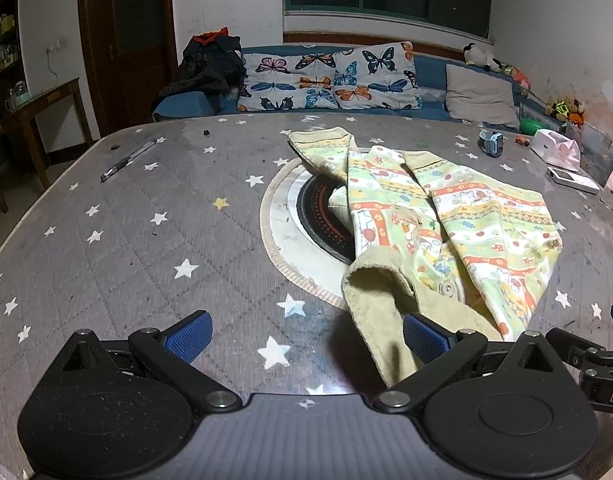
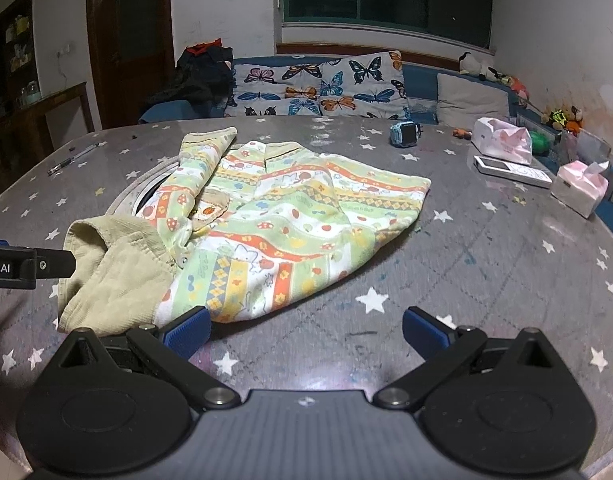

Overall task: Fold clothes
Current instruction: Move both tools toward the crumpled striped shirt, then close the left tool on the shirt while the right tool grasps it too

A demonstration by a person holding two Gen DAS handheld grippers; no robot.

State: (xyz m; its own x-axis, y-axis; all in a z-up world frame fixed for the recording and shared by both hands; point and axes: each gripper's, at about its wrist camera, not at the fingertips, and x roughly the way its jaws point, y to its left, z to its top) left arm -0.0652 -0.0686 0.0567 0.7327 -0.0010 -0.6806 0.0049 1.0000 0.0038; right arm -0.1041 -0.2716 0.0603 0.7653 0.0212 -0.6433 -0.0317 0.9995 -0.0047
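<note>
The little shirt (image 2: pixel 274 224) lies crumpled in the middle of the starry table cover (image 2: pixel 486 272), partly over a round black burner (image 1: pixel 322 216). The left gripper (image 1: pixel 306 334) and the right gripper (image 2: pixel 306 330) both have jaws wide apart, holding nothing. I think each should pinch the soft, ribbed collar (image 1: pixel 370 292) edge and pull the bumpy cloth flat first.

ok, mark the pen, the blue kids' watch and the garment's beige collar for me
pen (image 1: pixel 128 159), left wrist view, middle of the barrel.
blue kids' watch (image 2: pixel 404 133), right wrist view, on its face.
garment's beige collar (image 2: pixel 118 276), right wrist view, on the ribbed inner fabric.
</note>
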